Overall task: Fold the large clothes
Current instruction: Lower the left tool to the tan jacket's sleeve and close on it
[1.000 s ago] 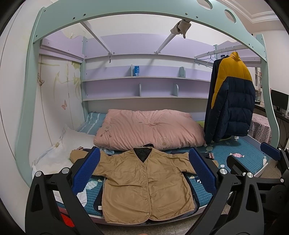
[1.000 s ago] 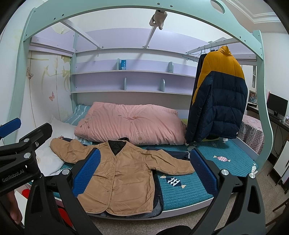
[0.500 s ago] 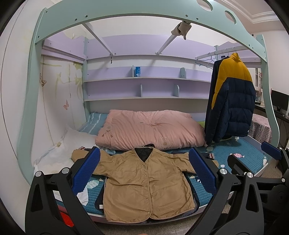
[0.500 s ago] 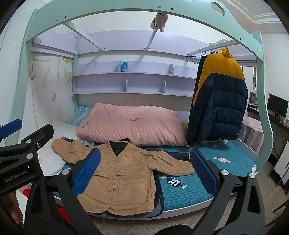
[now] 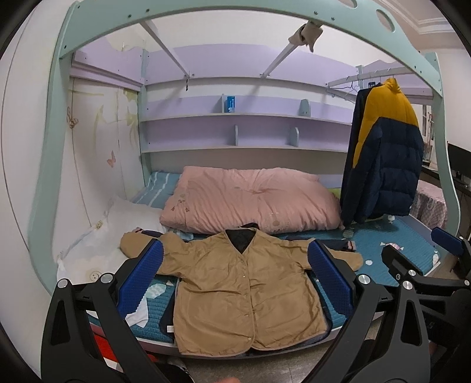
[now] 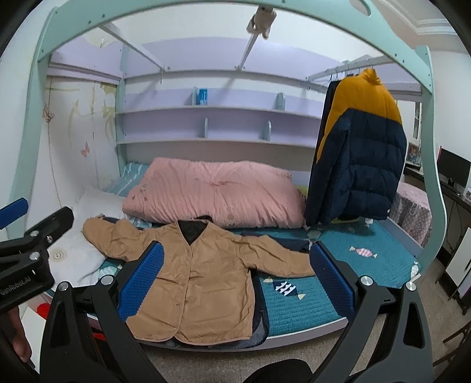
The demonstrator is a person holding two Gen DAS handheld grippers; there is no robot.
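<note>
A tan jacket [image 5: 241,291] lay spread flat, buttoned front up, across the lower centre of the left wrist view, on the teal quilted mattress [image 5: 412,259] of a bunk-style bed — its hem at the near edge of the bed, its dark-lined collar pointing toward a pink duvet [image 5: 250,203] bunched behind it. Both sleeves were stretched out to the sides; the one toward the left of the frame reached a white pillow [image 5: 123,224]. A darker garment showed beneath the jacket's hem, though what it was could not be told. The left gripper [image 5: 235,282] hovered in front of the bed with its blue-padded fingers [image 5: 141,280] spread wide and nothing between them, framing the jacket's body. The right gripper [image 6: 235,282] was likewise released and empty, its blue pads [image 6: 332,280] apart in the lower part of the right wrist view, where the jacket sat left of centre. Neither touched the cloth. In the upper right of both views a navy-and-yellow puffer coat [image 6: 359,147] hung from a rail, its lower edge just above the mattress. Lilac shelves [image 5: 244,117] ran along the wall behind, under a mint-green arched frame [image 5: 206,17] — a small blue box [image 5: 230,103] stood on the upper shelf.
</note>
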